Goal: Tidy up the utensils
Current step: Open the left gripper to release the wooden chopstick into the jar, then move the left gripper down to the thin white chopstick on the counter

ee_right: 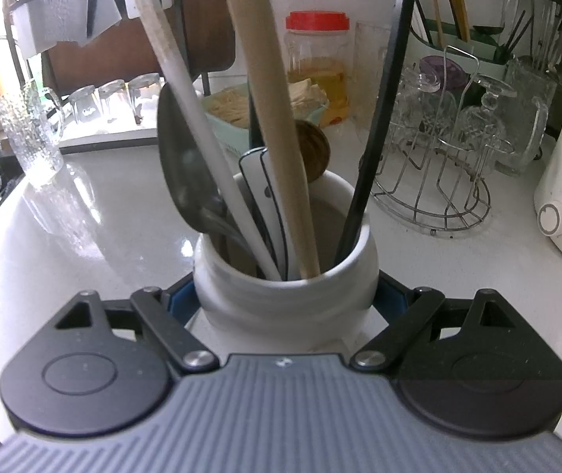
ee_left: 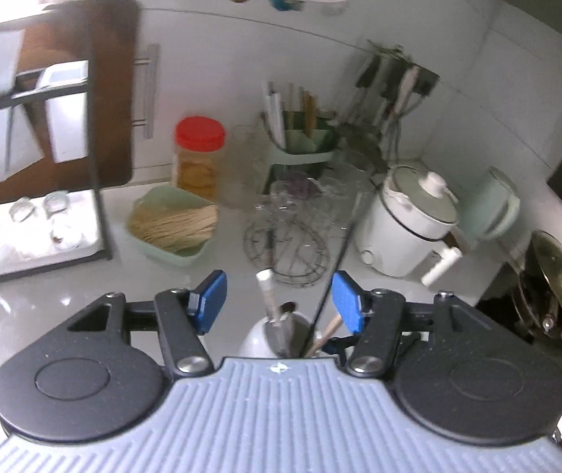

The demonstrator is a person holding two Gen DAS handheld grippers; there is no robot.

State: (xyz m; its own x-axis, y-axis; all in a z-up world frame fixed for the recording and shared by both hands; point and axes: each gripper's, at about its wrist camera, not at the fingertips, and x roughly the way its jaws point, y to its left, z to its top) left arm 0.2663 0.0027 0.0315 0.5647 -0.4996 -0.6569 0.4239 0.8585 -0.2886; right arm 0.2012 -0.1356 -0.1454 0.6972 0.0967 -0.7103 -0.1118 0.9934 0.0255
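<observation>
Counter (ee_right: 84,244): right gripper (ee_right: 285,299) level, clamping crock (ee_right: 284,295)

red-lidded jar (ee_left: 199,153), rice cooker (ee_left: 410,220) — wire glass rack (ee_right: 438,157)

One white crock (ee_right: 284,295) holding five utensils (ee_right: 281,181), one red-lidded jar (ee_right: 317,67), one wire glass rack (ee_right: 434,197) and one white cooker (ee_left: 410,224) crowd the worktop (ee_right: 103,244).

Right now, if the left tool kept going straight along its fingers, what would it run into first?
Most likely the wire glass rack on the counter, which lies dead ahead between the open left tool's pads. The white utensil crock with its handles sits lower, under the tool, so it probably passes beneath. Depth is hard to judge here.
</observation>
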